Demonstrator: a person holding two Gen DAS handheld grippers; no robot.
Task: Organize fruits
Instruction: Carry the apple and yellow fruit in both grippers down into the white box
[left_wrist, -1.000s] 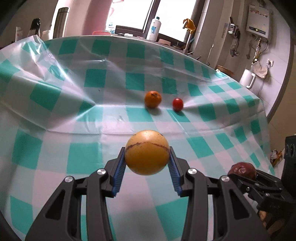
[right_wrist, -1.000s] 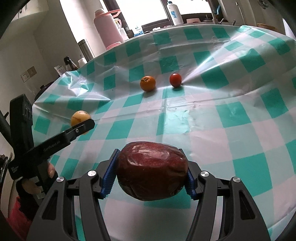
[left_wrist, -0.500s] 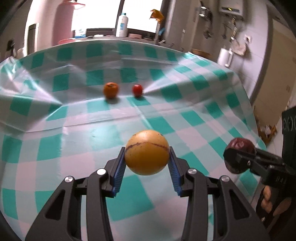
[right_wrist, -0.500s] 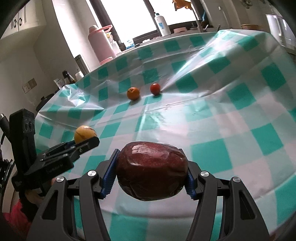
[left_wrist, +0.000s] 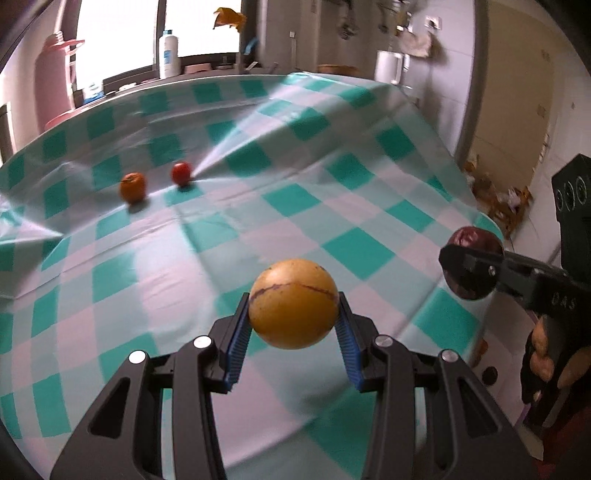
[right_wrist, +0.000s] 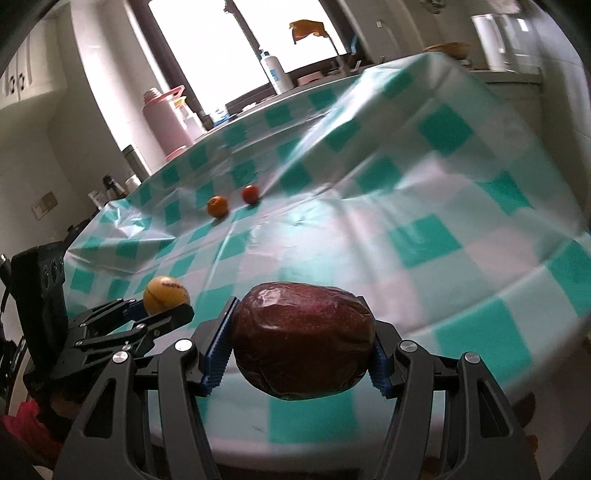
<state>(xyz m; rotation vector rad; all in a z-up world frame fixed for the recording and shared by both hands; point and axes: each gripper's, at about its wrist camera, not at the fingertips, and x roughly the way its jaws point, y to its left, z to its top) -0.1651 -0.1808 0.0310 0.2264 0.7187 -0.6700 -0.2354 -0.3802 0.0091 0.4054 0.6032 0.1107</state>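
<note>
My left gripper (left_wrist: 293, 325) is shut on a round yellow fruit (left_wrist: 293, 302) with a dark line across it, held above the near part of the checked table. My right gripper (right_wrist: 301, 352) is shut on a dark red wrinkled fruit (right_wrist: 303, 341), held at the table's front edge. Each gripper shows in the other's view: the right gripper with the red fruit (left_wrist: 472, 266) at the right, the left gripper with the yellow fruit (right_wrist: 166, 295) at the left. A small orange (left_wrist: 132, 187) and a red tomato (left_wrist: 181, 172) lie side by side far back on the cloth.
The table wears a green-and-white checked plastic cloth (left_wrist: 332, 206) with raised creases. Behind it stand a pink flask (right_wrist: 164, 122), a white bottle (right_wrist: 273, 74) and a white kettle (left_wrist: 388, 66). The table's right edge drops to the floor (left_wrist: 495, 206).
Both grippers have drawn back towards the table's front edge with their fruits and turned, so the orange and tomato now look farther off. The grips have not changed.
</note>
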